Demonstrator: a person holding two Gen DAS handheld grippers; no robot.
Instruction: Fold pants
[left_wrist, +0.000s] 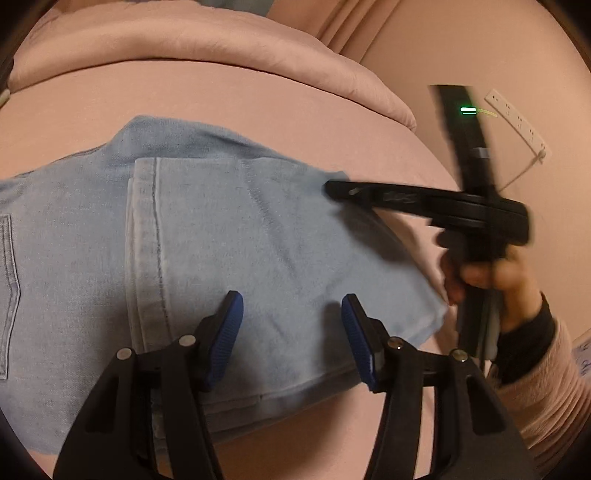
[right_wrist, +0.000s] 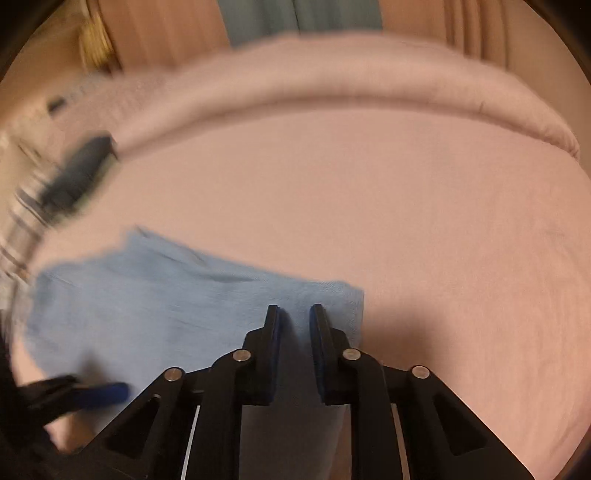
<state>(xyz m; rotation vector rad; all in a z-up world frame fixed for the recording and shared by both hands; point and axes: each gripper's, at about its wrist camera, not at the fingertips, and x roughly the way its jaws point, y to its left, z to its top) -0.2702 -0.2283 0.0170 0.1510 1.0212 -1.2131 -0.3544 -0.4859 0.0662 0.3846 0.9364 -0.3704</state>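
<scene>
Light blue pants (left_wrist: 229, 236) folded over on the pink bed sheet (left_wrist: 221, 99), hem band uppermost, far right corner under the right gripper (right_wrist: 293, 314); left gripper (left_wrist: 291, 306) spread apart above the near fold, nothing pinched. Right tongs narrowed to a slim gap over the denim edge, grip uncertain. Best pressed flat, edges squared; ample bare sheet rightward, duvet roll (right_wrist: 369, 77) beyond.

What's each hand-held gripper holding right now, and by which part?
Left hand-held gripper: nothing, jaws open above the folded light-blue denim pants. Right hand-held gripper: nearly closed at the pants' far right corner; a hold cannot be told.
</scene>
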